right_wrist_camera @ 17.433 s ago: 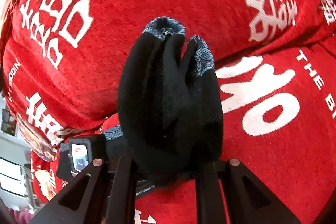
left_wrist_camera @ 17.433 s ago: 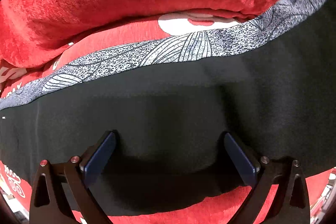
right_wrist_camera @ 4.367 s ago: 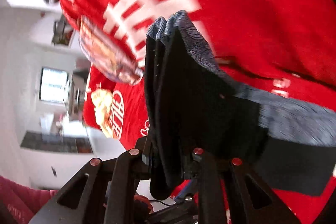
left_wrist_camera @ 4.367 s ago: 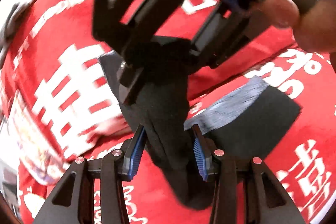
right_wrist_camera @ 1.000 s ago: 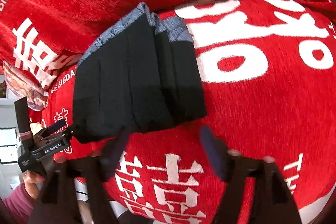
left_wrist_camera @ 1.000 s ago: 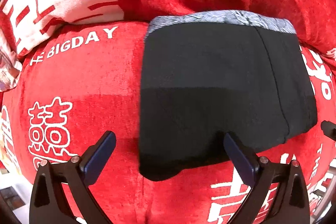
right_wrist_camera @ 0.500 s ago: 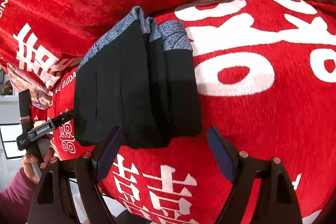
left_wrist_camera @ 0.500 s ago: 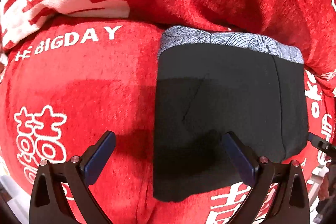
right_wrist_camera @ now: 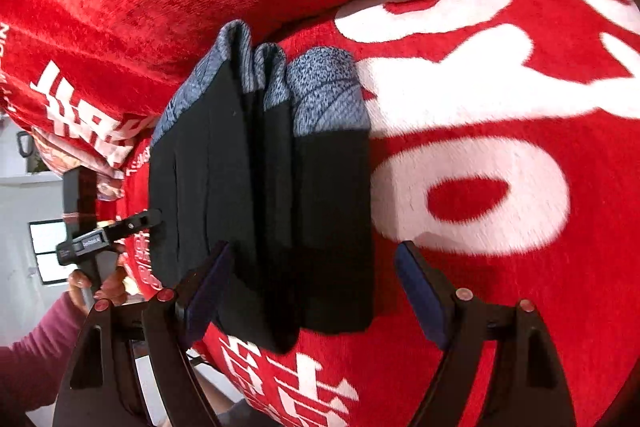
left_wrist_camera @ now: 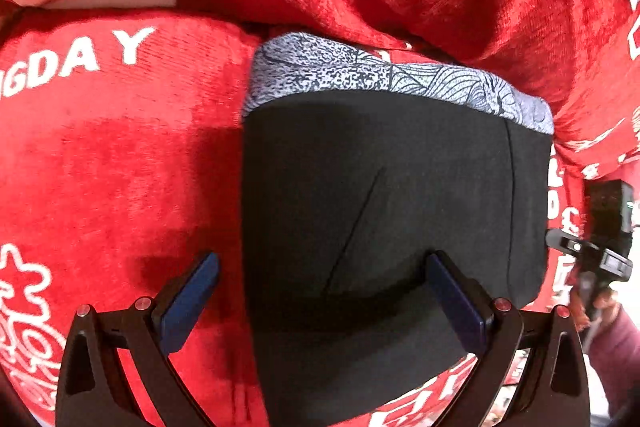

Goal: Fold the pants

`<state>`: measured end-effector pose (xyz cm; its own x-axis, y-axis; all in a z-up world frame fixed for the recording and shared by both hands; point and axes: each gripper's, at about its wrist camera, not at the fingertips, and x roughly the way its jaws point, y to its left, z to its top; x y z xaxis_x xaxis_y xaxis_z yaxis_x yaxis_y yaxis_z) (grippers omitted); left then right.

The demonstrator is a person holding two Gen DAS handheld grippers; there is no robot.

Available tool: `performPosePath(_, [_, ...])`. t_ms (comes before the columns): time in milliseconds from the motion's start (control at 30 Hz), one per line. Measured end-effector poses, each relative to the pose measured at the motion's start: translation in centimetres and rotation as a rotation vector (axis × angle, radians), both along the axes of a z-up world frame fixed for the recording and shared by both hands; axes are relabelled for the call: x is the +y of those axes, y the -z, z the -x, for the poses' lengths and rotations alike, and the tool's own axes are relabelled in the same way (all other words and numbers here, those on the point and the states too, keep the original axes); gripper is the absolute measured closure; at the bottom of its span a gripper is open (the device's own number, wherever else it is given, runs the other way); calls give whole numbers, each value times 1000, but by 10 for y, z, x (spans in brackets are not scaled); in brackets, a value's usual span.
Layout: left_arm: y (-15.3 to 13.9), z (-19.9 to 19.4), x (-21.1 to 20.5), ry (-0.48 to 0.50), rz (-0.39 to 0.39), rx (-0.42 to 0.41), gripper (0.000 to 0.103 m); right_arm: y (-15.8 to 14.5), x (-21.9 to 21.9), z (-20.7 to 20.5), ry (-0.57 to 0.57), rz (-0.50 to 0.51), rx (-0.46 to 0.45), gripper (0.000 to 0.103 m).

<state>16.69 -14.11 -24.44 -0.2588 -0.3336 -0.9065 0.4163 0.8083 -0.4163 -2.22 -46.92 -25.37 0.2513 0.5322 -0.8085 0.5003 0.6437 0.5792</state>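
Lying folded on the red blanket (left_wrist_camera: 120, 155), the pants (left_wrist_camera: 380, 207) sit beneath both wide-open, seemingly empty grippers: left gripper (left_wrist_camera: 320, 291), right gripper (right_wrist_camera: 316, 279).

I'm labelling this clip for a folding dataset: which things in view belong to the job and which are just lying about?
Part of the job:
- folded black pants
- left hand-held gripper, open
- right hand-held gripper, open

Just there:
- red blanket with white lettering
- window in the background
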Motion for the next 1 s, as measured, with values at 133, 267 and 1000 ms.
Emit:
performPosePath(133, [15,-2,-6,-10,57,39,0,12,-5,-11,4,-86,-34,18])
performPosePath(267, [17,1,-15,-20,73,48,0,20,0,-23,-25,-99,-51,17])
performPosePath(1000, [-58,50,-20,20,141,-58,41,-41,15,3,35,-151,-105,65])
